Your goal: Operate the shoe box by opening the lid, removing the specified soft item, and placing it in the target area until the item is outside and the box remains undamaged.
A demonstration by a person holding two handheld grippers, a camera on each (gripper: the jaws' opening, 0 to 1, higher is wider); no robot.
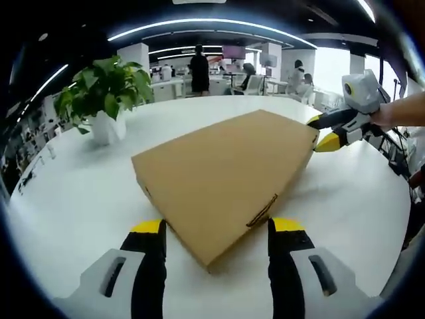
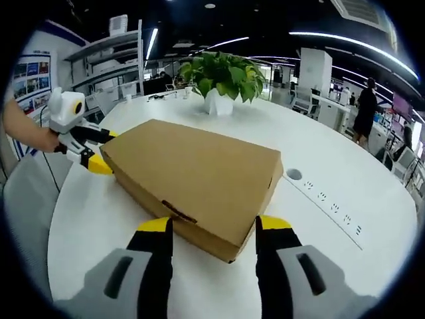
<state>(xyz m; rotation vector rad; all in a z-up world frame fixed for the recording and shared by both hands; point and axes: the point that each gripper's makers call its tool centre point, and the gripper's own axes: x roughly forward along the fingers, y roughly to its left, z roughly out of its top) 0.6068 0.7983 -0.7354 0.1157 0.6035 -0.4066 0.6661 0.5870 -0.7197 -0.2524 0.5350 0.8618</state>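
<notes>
Brown corrugated cardboard sits at the centre of both views: the shoe box (image 1: 226, 179) lies flat on the white desk (image 1: 80, 199), lid closed, no soft item yet in sight. Nearest the lens in the left gripper view, the left tongs (image 1: 218, 226) rise from the bottom edge, spread wide, their yellow-tipped jaws standing either side of the box's near corner without clearly touching it. In the right gripper view the right tongs (image 2: 214, 224) are likewise spread wide at the bottom of the frame, bracketing the opposite corner, just past a small dark slot in the box's side. Each pair of tongs also appears in the other's view, at the far end of the box, with jaws astride a corner, held by a hand (image 1: 398, 113). Farther back, at upper left in the left gripper view, a potted plant (image 1: 106, 100) stands on the desk well apart from the box; beyond it lies an open office with people standing. The lid looks not yet lifted, so the task seems barely begun. The risk from here is crushing or tearing: if the tongs pinch a corner hard, or both pull in opposite directions, the thin cardboard could crease or the lid seam split. A lift from one corner alone could also slide the whole box across the smooth desk.
</notes>
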